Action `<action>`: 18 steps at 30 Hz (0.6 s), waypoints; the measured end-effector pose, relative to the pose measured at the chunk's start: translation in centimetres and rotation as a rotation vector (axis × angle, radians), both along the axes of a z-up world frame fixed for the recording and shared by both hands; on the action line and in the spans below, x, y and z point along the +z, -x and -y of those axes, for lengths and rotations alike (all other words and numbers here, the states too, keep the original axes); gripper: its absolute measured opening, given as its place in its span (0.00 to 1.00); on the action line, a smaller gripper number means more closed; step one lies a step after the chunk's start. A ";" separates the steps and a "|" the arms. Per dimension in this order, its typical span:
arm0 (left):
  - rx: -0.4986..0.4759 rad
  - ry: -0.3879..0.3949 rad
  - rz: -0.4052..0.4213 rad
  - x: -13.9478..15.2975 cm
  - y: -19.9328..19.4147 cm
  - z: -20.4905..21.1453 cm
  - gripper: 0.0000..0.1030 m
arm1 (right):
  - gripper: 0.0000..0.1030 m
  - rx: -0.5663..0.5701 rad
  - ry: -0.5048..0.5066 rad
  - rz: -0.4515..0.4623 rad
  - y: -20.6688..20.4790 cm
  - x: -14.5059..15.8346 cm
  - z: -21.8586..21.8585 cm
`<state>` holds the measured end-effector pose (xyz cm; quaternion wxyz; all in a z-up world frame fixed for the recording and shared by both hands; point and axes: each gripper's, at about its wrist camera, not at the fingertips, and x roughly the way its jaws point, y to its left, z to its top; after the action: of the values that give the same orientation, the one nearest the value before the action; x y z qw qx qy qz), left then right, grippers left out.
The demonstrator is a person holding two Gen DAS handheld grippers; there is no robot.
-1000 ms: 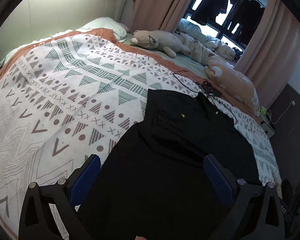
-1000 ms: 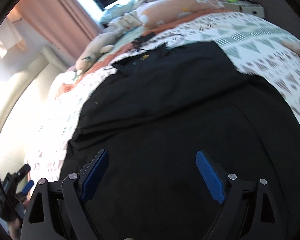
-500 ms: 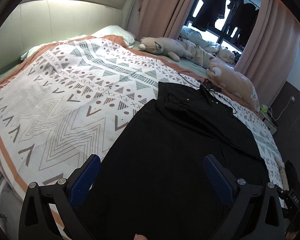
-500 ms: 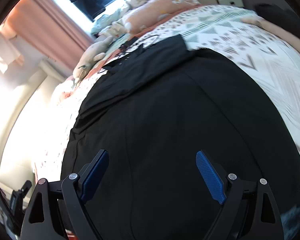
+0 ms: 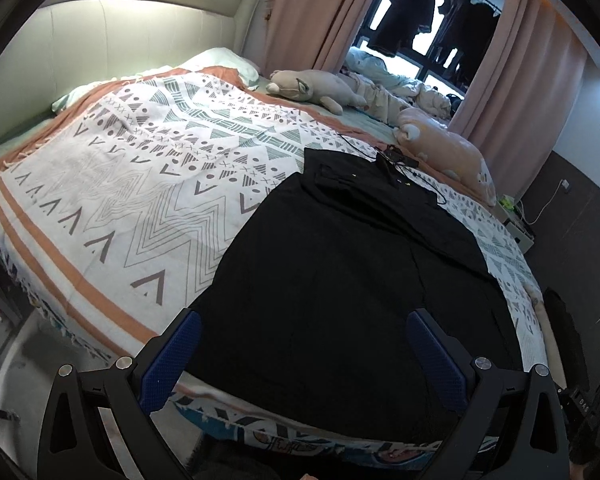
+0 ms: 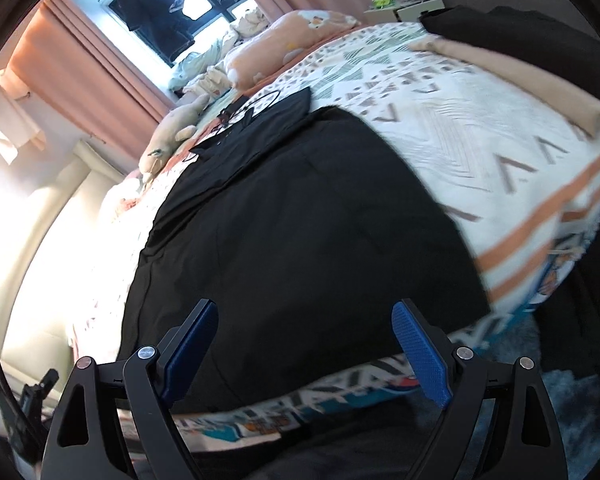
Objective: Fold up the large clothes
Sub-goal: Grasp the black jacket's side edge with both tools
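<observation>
Garment: large black fabric garment, spread flat on the bed, its near hem at the near edge of the mattress; a folded part with small yellow marks lies at its far end.
Bed cover: white woven blanket with grey, green and orange geometric pattern, beneath the garment and bare on both sides of it.
Left gripper: black frame with blue textured pads, jaws wide apart, nothing between them; it hangs above the near hem, with no contact evident.
Right gripper: same build, jaws wide apart, empty; it hangs above the near hem, pads clear of the cloth.
Cable: thin black cable with a small black device, lying at the far end of the garment.
Soft toys: beige plush animal and peach plush cushion, along the far side of the bed.
Folded items: tan cloth under a black one, at the bed's right-hand part in the right wrist view.
Writing: printed graphics on the mattress side below the blanket, not legible; no brand readable.
</observation>
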<state>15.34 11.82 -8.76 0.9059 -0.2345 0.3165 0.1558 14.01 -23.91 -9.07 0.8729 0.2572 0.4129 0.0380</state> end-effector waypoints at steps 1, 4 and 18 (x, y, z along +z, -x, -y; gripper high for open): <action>0.008 -0.008 -0.006 -0.1 0.7 -0.1 0.99 | 0.87 -0.006 0.008 0.000 0.6 0.0 0.7; 0.005 0.004 -0.009 -0.5 2.6 -0.4 0.97 | 0.87 -0.011 0.026 0.007 2.0 -0.2 2.4; 0.039 0.139 -0.069 -6.5 7.2 -5.6 0.69 | 0.73 -0.068 -0.091 -0.009 2.5 -4.4 8.4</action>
<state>8.19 17.43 -15.24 0.8727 -0.2976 0.3529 0.1590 11.54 -32.27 -13.50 0.8592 0.3105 0.4059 0.0258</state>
